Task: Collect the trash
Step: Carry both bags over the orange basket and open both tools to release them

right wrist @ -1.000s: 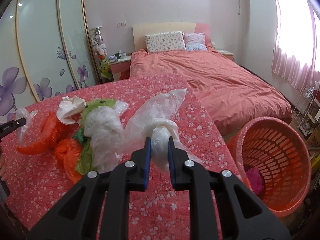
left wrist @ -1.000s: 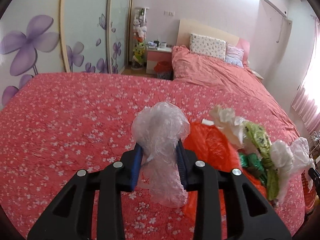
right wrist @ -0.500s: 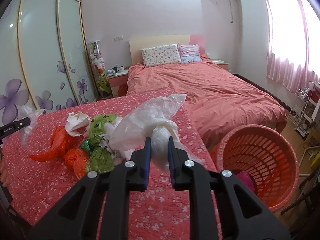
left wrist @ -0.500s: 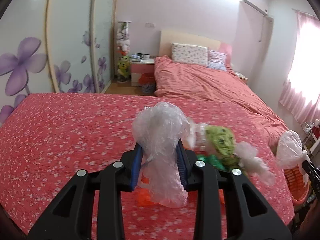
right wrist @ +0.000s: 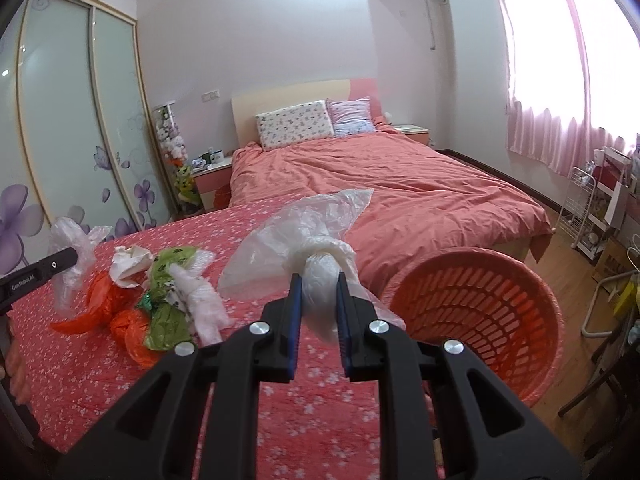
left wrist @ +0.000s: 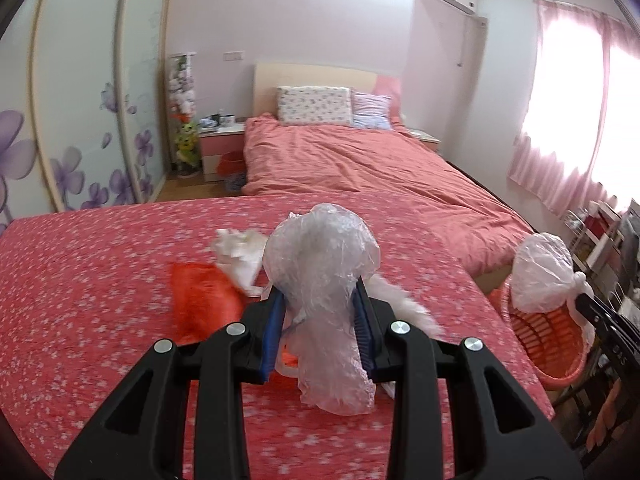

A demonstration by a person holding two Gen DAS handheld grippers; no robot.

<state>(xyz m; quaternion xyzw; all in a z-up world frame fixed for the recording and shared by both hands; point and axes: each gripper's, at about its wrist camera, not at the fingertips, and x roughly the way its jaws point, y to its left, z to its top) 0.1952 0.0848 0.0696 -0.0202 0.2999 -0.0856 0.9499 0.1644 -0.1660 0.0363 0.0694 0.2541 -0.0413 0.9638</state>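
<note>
Trash pile [right wrist: 160,300] on floral red cover [right wrist: 100,368], bed [right wrist: 400,184] behind, orange basket [right wrist: 480,312] alongside; each tool clenched on clear plastic.

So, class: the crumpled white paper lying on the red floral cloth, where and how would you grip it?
Grip the crumpled white paper at its raised, folded top, coming from above: it sits on the orange bag with green wrappers crowding its right side.

A home bedroom: made bed [right wrist: 400,184] with pillows [right wrist: 296,124] far off, wardrobe [right wrist: 72,120] on the left, pink curtains [right wrist: 560,80] on the right.
</note>
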